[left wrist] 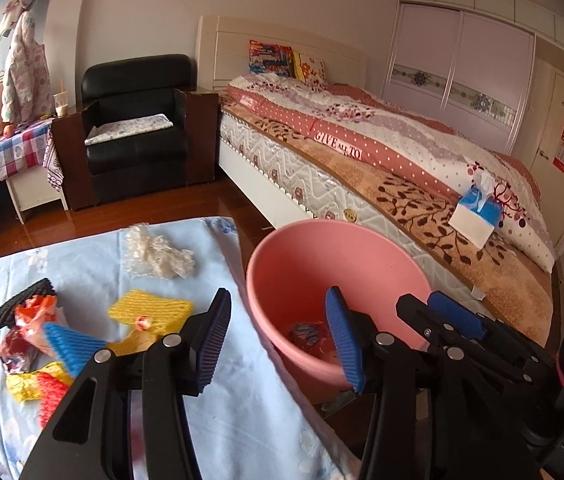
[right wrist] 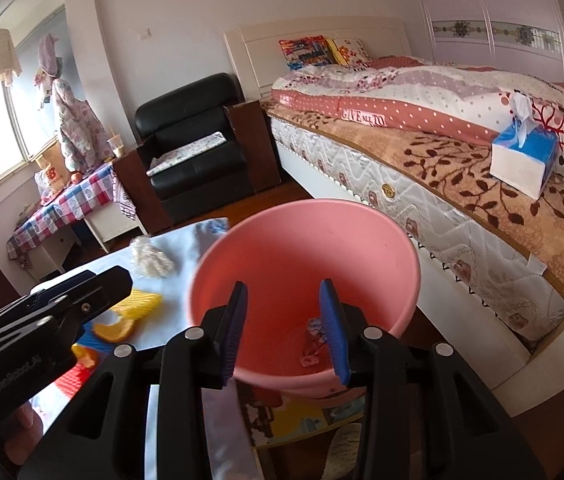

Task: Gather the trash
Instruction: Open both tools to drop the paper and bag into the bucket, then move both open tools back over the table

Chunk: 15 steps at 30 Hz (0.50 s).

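Note:
A pink bin [left wrist: 301, 264] [right wrist: 305, 248] stands on the floor beside a table with a light blue cloth [left wrist: 94, 256]. A crumpled wrapper [left wrist: 307, 336] [right wrist: 313, 340] lies at its bottom. On the cloth lie a white foam net [left wrist: 158, 256], a yellow foam net [left wrist: 150, 312], a blue one [left wrist: 68, 344], a black one [left wrist: 22, 306] and red-orange wrappers [left wrist: 32, 320]. My left gripper [left wrist: 282, 336] is open and empty over the table edge and bin rim. My right gripper [right wrist: 285, 328] is open and empty above the bin.
A bed [left wrist: 401, 160] with a tissue box [left wrist: 475, 212] [right wrist: 525, 160] runs along the right. A black armchair [left wrist: 138, 128] and a checked table [left wrist: 2, 152] stand at the back. The wooden floor [left wrist: 242, 204] lies between.

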Each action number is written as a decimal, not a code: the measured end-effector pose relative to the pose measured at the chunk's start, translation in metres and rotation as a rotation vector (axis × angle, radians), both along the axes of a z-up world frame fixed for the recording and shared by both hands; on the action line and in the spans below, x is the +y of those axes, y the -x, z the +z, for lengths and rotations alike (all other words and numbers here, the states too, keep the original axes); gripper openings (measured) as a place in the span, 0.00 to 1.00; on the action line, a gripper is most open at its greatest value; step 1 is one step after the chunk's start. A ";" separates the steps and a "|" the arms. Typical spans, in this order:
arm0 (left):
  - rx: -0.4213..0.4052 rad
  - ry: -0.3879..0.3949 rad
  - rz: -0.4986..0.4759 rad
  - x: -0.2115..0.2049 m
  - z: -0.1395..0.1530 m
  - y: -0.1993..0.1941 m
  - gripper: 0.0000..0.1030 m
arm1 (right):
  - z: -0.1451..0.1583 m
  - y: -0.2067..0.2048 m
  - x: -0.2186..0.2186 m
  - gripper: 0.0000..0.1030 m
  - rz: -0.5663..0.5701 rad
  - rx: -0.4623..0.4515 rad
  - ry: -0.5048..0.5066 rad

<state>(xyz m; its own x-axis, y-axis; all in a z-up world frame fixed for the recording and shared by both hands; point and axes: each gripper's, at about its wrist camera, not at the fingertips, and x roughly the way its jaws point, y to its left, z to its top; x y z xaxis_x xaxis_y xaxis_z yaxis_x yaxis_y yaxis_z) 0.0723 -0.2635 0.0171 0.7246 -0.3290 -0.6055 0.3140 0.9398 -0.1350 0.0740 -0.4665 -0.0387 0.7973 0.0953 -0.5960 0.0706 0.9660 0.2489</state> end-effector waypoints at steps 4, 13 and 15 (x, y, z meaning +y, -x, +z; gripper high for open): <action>-0.017 0.010 0.018 0.017 0.008 0.013 0.48 | 0.008 0.012 0.014 0.38 0.028 -0.012 -0.025; -0.038 0.042 0.077 0.072 0.019 0.037 0.53 | 0.018 0.035 0.057 0.46 0.099 -0.044 -0.015; -0.043 0.039 0.094 0.086 0.020 0.042 0.53 | 0.018 0.038 0.065 0.46 0.113 -0.047 -0.018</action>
<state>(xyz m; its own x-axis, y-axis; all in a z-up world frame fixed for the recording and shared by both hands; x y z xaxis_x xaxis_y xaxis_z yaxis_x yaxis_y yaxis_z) 0.0302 -0.1770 0.0376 0.7785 -0.2817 -0.5609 0.2315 0.9595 -0.1606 0.0358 -0.4019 -0.0206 0.8077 0.1965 -0.5559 -0.0507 0.9625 0.2665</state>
